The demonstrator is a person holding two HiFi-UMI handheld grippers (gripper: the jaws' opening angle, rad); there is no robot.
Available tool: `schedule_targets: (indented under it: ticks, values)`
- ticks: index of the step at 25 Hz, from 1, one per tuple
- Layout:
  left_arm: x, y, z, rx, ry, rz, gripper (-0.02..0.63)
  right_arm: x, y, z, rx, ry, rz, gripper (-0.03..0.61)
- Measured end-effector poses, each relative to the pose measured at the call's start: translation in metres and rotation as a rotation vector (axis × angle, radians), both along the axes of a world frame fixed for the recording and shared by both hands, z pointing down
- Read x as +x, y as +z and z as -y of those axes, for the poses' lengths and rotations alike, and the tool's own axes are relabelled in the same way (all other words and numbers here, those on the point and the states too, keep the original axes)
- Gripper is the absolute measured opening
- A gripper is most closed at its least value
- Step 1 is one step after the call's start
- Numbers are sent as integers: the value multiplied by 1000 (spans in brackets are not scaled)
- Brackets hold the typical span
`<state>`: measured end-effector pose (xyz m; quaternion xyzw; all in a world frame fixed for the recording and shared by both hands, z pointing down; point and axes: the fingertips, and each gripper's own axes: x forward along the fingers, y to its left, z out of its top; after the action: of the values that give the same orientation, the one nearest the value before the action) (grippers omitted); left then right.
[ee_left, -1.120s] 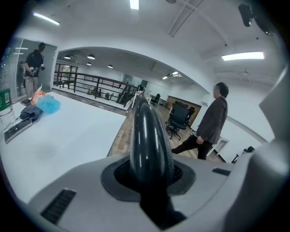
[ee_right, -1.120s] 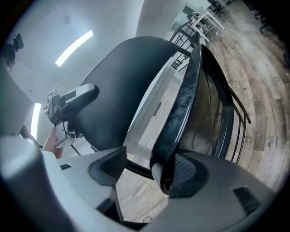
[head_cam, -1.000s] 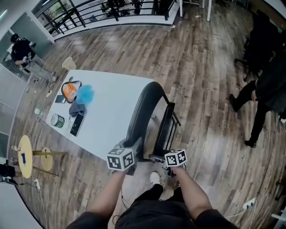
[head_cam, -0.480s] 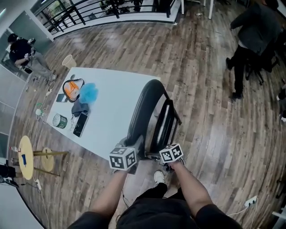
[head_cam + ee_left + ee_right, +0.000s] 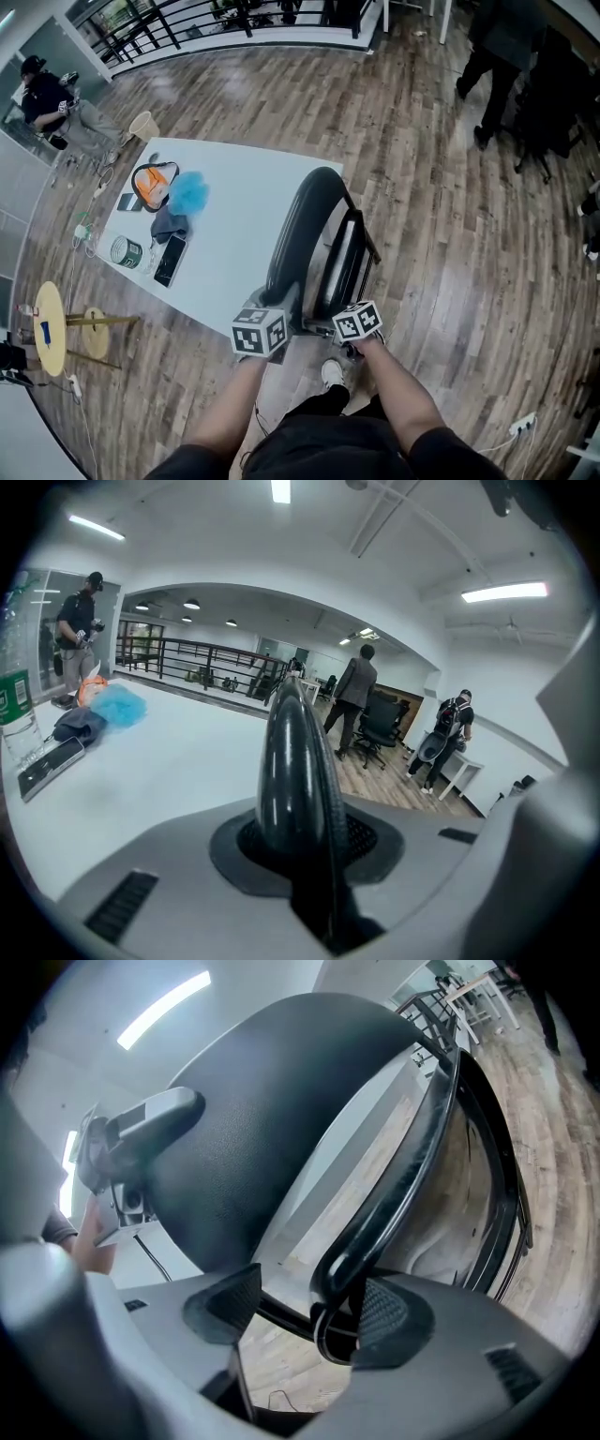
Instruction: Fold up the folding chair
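A white table [image 5: 246, 202] stands on a wooden floor [image 5: 422, 150]. At its far left end lie an orange bag [image 5: 150, 188], a blue fluffy thing [image 5: 188, 194] touching the bag, a dark cloth [image 5: 166, 226] just beside them, a black phone [image 5: 169, 261] and a can [image 5: 122, 252]. The rest of the top is bare. On the floor, a chair [image 5: 305, 234] stands against the table's right edge, and a bin [image 5: 143, 127] stands near the far corner.
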<state>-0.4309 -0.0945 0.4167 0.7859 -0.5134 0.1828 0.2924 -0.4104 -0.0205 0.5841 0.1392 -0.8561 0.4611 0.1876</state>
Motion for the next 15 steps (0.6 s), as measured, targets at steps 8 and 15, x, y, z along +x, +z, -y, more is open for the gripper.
schedule_targets:
  ticks: [8, 15]
  values:
    - [-20, -24, -31, 117, 6, 133, 195, 44, -4, 11, 127, 184, -59, 296]
    - [-23, -57, -74, 201, 12, 131, 195, 127, -69, 0, 325, 419, -159, 296]
